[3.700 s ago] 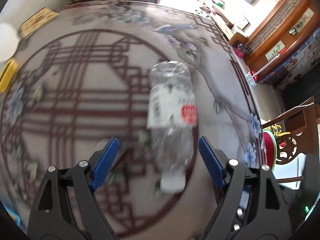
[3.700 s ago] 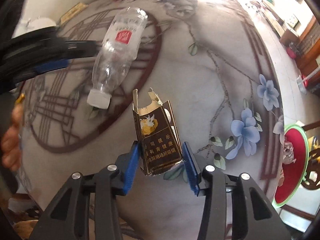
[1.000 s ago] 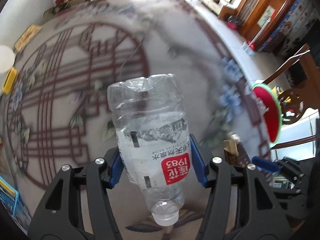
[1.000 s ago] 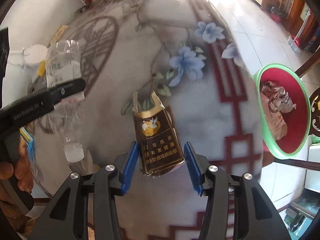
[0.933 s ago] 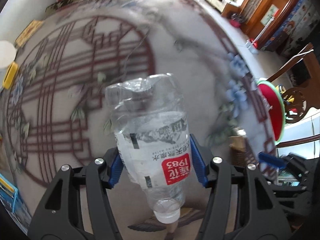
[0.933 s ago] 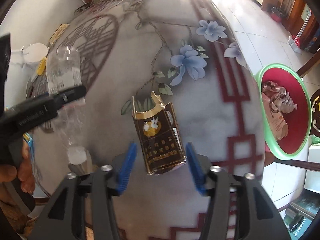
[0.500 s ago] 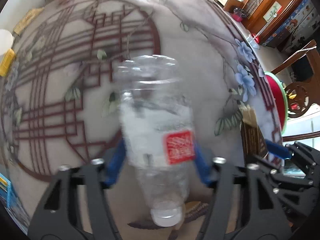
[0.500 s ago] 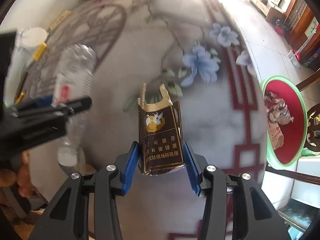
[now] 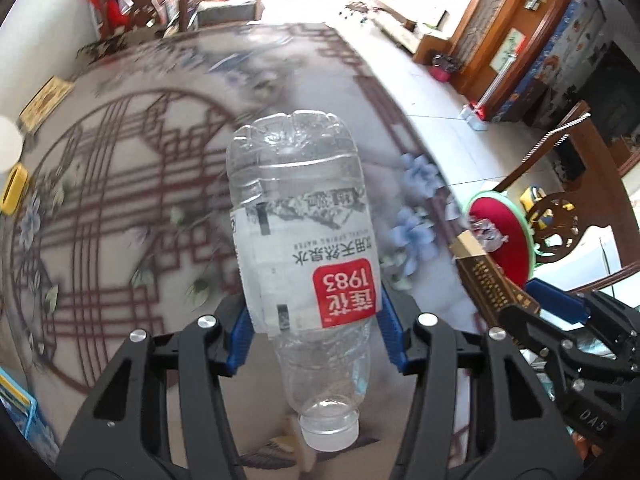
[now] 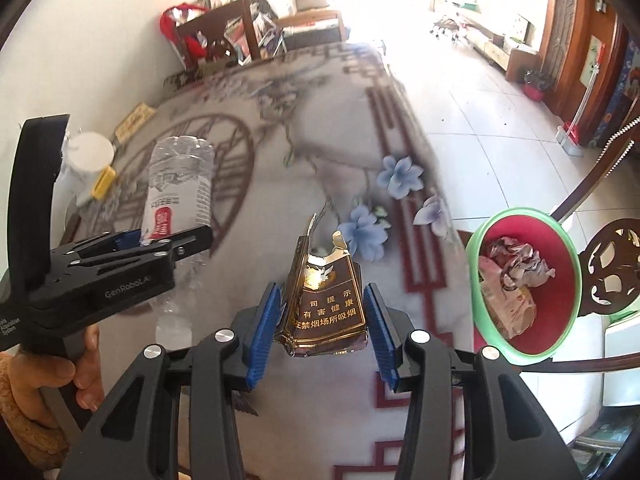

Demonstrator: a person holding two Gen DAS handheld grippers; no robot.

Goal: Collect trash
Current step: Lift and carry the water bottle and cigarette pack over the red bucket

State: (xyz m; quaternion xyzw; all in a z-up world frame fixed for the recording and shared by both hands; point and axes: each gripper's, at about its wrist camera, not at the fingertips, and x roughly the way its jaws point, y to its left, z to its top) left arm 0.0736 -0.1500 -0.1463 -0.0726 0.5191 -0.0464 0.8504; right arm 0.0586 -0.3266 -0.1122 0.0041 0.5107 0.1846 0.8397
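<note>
Plastic bottle [image 9: 304, 240] and cigarette pack [image 10: 326, 300] gripped above table edge [image 10: 420, 136], bin [image 10: 486, 320] beside

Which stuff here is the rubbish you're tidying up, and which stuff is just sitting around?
For the job:
- empty water bottle, in the left gripper
- torn cigarette pack, in the right gripper
- bin, already holding crumpled rubbish

Just sitting around:
- white cup
- yellow box
- chair

Patterned tablecloth [image 10: 320, 152], yellow box [image 9: 14, 188], wooden chair [image 10: 220, 36], white tiled floor [image 10: 492, 120]
</note>
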